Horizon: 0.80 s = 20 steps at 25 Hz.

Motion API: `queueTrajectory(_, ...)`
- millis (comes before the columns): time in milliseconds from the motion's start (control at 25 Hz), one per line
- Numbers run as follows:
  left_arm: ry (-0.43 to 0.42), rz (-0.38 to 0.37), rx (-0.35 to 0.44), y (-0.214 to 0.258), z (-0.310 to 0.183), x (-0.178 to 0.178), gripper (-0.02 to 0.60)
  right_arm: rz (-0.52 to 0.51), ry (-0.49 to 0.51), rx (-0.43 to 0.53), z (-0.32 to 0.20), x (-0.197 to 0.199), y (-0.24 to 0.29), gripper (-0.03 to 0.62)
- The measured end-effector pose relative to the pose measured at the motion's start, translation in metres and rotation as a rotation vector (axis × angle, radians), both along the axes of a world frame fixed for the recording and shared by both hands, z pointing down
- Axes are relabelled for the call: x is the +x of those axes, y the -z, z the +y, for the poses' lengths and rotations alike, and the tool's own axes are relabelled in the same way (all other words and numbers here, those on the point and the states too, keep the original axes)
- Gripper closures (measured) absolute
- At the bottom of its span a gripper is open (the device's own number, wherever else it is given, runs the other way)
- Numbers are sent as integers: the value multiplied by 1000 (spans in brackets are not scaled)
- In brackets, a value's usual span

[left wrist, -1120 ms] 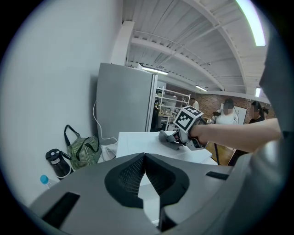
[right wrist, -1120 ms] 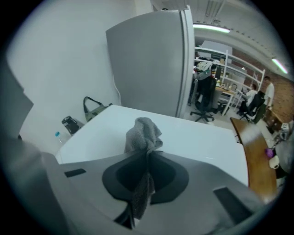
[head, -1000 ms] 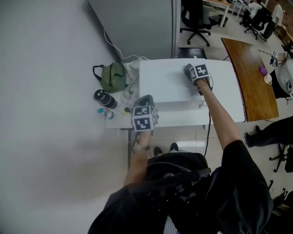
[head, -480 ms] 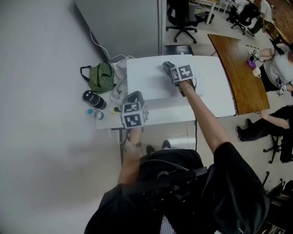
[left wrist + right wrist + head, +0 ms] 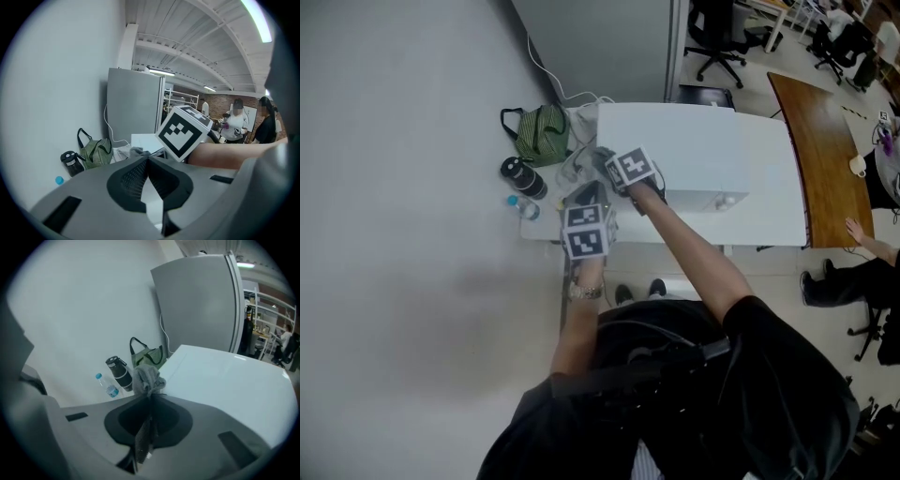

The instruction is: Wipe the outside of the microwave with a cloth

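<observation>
Right gripper view: your right gripper (image 5: 149, 398) clamps the crumpled grey cloth (image 5: 147, 377); the white boxy microwave (image 5: 225, 380) lies rightward of its jaws; left gripper (image 5: 147, 161) closed, empty.

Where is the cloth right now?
In the right gripper view, the grey cloth is pinched in the right gripper, at the left edge of the microwave, near the green bag and dark bottle.

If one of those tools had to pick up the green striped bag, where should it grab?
Probably the dark handle loop of the green bag: it stands up clear of the soft body and is thin enough for a tool to close on. Come from above, since the wall and a dark bottle crowd its sides.
</observation>
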State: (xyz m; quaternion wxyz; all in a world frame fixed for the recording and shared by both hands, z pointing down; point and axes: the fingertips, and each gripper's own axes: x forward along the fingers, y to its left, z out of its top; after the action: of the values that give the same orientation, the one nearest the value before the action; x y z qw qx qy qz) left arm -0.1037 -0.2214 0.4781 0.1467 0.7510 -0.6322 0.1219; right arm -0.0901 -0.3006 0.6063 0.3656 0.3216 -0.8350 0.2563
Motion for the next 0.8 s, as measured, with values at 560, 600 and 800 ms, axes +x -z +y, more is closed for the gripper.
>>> queueTrajectory(560, -102, 43, -33, -16, -14, 45, 595, 126, -434, 97, -5, 313, -16, 569)
queueTrajectory(600, -112, 46, -29, -16, -15, 49, 595, 109, -490, 104, -2, 340, -16, 569)
queueTrajectory(800, -127, 62, -31, -20, -18, 54, 595, 64, -680, 135, 6, 421, -18, 569)
